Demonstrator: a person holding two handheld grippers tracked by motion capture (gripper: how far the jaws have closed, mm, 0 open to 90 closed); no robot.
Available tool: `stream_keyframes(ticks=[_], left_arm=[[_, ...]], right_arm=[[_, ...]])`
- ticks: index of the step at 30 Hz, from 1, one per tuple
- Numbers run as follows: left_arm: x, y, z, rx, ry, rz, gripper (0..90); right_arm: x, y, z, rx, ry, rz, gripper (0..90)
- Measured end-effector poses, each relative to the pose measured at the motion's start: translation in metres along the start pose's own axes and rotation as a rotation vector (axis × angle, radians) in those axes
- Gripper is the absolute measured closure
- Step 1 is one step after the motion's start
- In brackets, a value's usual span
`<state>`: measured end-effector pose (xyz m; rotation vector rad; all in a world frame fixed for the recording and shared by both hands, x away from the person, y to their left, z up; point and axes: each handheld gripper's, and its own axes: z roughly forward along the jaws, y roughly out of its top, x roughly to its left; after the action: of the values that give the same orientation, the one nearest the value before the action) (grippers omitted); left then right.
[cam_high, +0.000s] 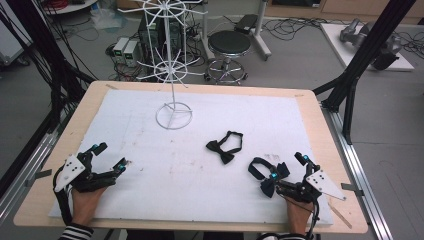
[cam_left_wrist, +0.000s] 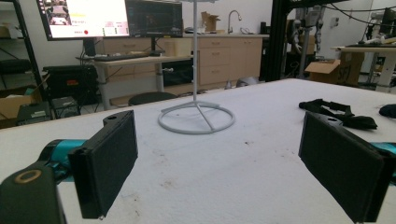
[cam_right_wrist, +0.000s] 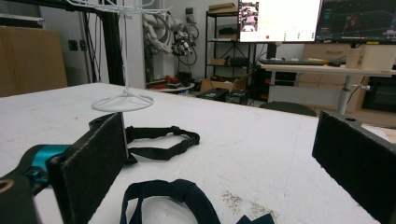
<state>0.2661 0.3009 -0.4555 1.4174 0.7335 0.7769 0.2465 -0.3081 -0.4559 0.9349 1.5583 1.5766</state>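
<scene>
Bow ties lie on the white mat (cam_high: 150, 150) that covers my table: one black bow tie (cam_high: 224, 146) sits near the middle, its strap looped behind it, and a dark navy bow tie (cam_high: 265, 177) lies nearer me, just beside my right gripper (cam_high: 288, 168). That gripper's jaws stand wide apart and hold nothing, the navy strap lying on the mat between them. My left gripper (cam_high: 111, 156) rests at the mat's left side, jaws wide, empty. A white wire stand (cam_high: 173, 114) rises at the far middle.
</scene>
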Motion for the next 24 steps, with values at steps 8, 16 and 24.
stream_keyframes(ticks=[8, 16, 24], left_arm=[[-0.0003, 0.0, -0.0003, -0.002, 0.001, 0.008, 12.1], [-0.0004, 0.0, -0.0005, -0.003, 0.005, 0.006, 12.1], [-0.0006, 0.0001, -0.0005, -0.003, 0.003, 0.009, 12.1]], right_arm=[[-0.0003, 0.0, 0.0, -0.001, 0.001, 0.002, 2.6], [-0.0011, 0.0, 0.0001, -0.007, -0.002, 0.0, 2.6], [-0.0014, 0.0005, 0.0004, 0.004, -0.006, 0.017, 2.6]])
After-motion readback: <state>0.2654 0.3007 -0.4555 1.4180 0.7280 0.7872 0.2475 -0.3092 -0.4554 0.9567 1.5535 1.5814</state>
